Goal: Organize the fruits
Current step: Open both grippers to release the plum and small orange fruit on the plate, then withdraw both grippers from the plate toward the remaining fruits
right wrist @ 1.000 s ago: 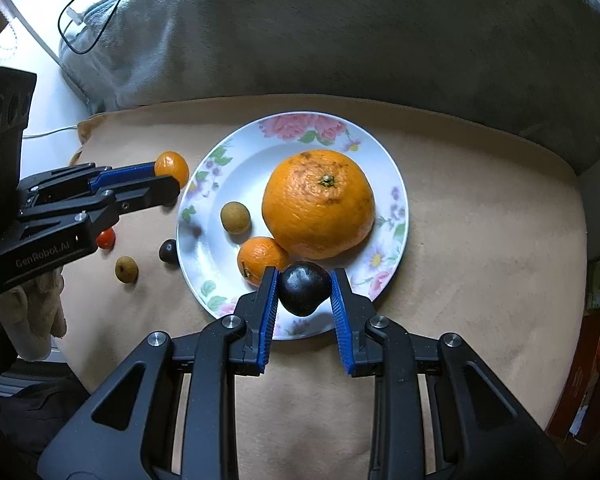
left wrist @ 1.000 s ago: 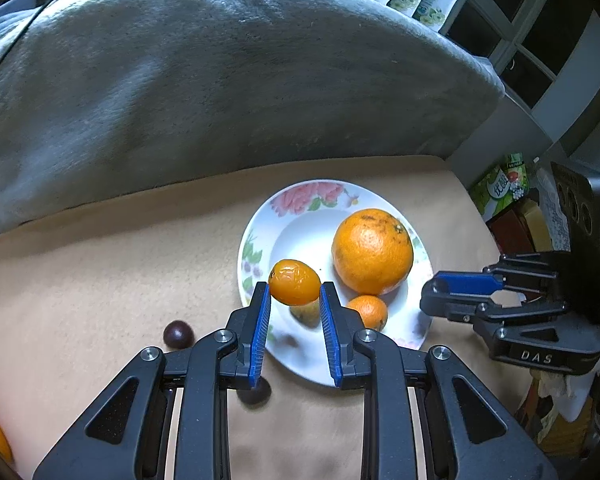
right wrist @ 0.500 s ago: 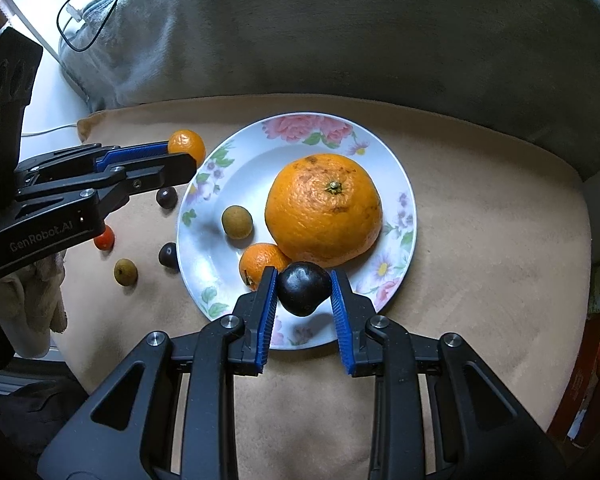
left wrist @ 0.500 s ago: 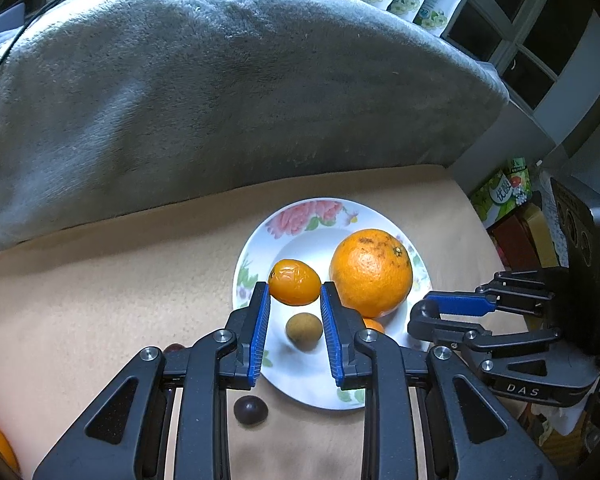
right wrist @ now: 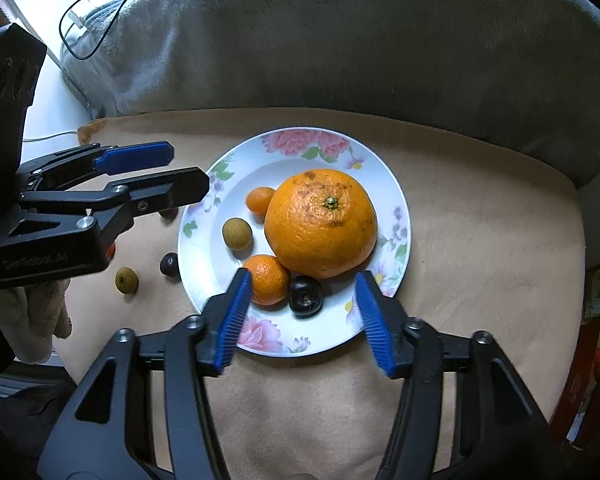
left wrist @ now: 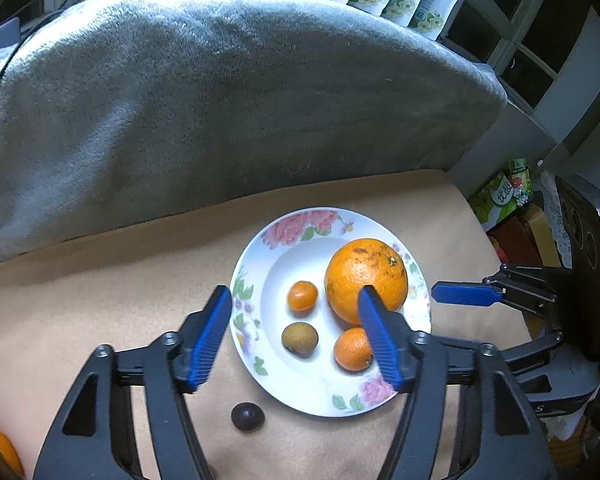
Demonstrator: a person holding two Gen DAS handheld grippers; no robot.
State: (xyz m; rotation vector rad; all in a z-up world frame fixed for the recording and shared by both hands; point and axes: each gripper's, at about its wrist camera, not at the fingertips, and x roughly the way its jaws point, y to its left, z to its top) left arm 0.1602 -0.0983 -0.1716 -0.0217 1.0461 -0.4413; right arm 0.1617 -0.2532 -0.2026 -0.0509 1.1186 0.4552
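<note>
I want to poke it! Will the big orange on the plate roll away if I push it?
The big orange is round, so it could roll. It probably won't get far: it touches the small orange and dark fruit, and the plate rim curves up. It looks heavy.

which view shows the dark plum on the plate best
The right wrist view. There the dark plum lies in plain sight on the floral plate, beside the small orange and under the big orange. In the left wrist view it is not visible; a finger of the left hand-held gripper covers that part of the plate.
</note>
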